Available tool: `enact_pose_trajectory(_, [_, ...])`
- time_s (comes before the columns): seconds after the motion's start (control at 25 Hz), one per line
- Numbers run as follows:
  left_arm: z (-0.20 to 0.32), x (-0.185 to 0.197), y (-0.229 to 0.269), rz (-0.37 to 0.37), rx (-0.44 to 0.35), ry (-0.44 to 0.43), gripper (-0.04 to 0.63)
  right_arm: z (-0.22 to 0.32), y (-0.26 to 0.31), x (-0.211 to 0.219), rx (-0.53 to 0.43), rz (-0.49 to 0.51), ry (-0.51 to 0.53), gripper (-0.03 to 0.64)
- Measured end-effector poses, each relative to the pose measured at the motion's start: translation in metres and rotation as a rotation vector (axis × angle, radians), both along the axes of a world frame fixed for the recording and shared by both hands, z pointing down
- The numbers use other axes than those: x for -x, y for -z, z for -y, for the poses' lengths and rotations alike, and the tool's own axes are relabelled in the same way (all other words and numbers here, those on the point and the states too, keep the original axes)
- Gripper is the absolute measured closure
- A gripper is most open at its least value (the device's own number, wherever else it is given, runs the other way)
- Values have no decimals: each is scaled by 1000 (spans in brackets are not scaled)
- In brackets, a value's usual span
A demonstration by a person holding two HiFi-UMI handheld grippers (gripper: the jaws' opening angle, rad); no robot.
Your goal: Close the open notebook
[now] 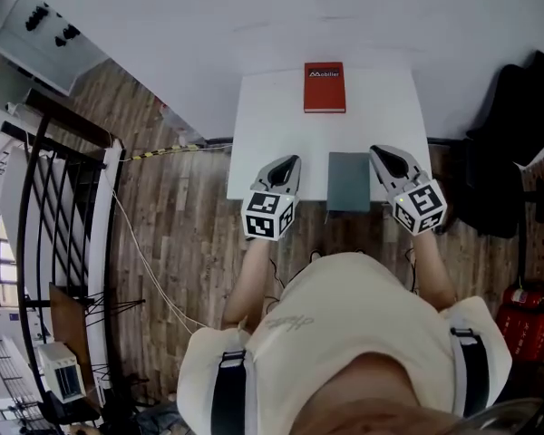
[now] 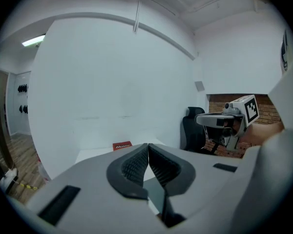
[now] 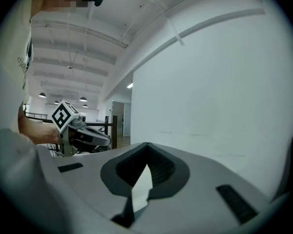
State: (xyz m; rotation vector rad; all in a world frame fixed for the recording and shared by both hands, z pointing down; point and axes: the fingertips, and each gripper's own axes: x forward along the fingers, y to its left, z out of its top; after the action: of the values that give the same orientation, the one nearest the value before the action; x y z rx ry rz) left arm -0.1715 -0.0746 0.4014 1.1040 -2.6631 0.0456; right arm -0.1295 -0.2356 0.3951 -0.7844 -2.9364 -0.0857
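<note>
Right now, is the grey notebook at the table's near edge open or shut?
Shut: in the head view the grey notebook lies flat on the white table as one plain cover, no pages showing.

The desk [image 1: 254, 134] stands against the wall [image 1: 254, 16]. The notebook [image 1: 348, 182] lies at the desk's near edge, right of the middle. A book [image 1: 325, 87] lies at the far edge by the wall, behind the notebook, a little to its left and well apart from it. The left tongs [image 1: 293, 160] are near the notebook's left side, the right tongs [image 1: 379, 153] just beside its right. A chair [image 1: 503, 143] stands right of the desk, a railing [image 1: 63, 179] well to its left.
</note>
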Motion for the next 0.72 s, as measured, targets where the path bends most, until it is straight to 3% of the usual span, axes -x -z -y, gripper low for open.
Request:
enact_pose_trajectory(0.28, [-13, 17, 34, 68, -31, 22, 575, 10, 28, 9, 10, 42, -44, 611])
enact_pose_trajectory(0.48, [-20, 25, 43, 102, -40, 30, 575, 11, 42, 11, -44, 85, -60, 609])
enact_pose_trajectory(0.72, [-25, 29, 46, 103, -43, 51, 575, 11, 41, 7, -33, 82, -86, 609])
